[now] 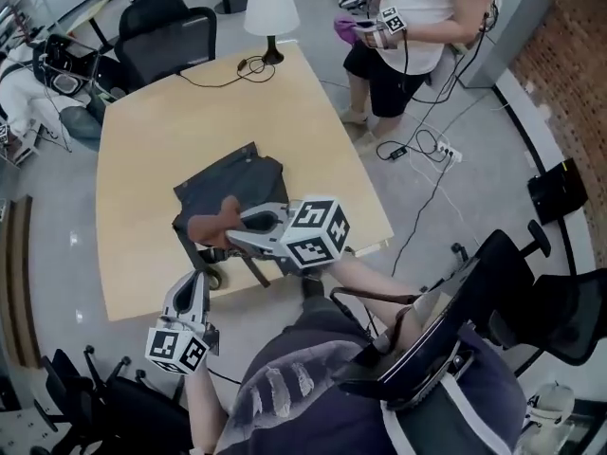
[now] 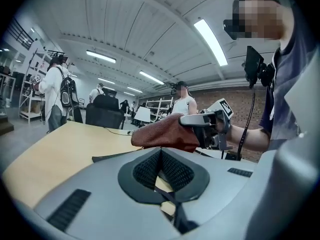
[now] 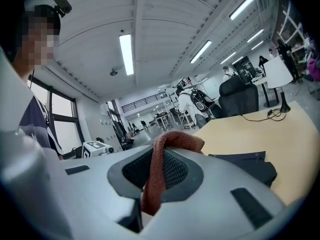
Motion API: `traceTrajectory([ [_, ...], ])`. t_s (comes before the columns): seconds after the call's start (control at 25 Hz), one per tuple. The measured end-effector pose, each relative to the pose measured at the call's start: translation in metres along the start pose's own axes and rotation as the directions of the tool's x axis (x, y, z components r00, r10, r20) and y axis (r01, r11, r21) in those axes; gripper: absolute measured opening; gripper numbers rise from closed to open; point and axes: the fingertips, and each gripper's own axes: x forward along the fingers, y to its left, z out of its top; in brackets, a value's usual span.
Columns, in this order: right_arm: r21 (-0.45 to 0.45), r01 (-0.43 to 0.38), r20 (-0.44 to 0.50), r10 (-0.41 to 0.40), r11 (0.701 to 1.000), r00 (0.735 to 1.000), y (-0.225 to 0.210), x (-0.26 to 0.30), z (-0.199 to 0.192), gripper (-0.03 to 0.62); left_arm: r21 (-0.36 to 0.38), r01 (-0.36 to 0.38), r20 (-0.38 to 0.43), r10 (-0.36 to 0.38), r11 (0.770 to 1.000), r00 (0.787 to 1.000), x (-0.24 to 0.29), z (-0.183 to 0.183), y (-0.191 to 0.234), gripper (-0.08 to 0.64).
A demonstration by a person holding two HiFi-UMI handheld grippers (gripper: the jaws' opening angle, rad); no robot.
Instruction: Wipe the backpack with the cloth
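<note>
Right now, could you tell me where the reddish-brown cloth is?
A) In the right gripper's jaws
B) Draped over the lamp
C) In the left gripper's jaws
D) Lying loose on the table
A: the right gripper view shows the cloth pinched between the pads of the right gripper and folding over their tips, held above the backpack. The left gripper has only a thin dark strap between its jaws.

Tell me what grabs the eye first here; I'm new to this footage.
A rust-brown cloth clamped in the right tool, held over a dark backpack lying flat on the wooden table. The left tool seems to pinch a thin strap at the table's near edge.
</note>
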Motion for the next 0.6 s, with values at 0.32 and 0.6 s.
traceTrajectory([
  [0.32,0.001,0.057,-0.005,-0.057,0.998,0.998,0.067,-0.021,-0.039,0.032,-0.057,0.061,0.006,-0.061,0.997,0.998,-0.052,-0.037,-0.031,0.006],
  [0.6,0.040,0.095,0.026,-0.096,0.995,0.995,0.084,-0.070,-0.056,0.032,-0.012,0.107,0.057,-0.106,0.994,0.993,-0.061,-0.016,-0.084,0.006],
])
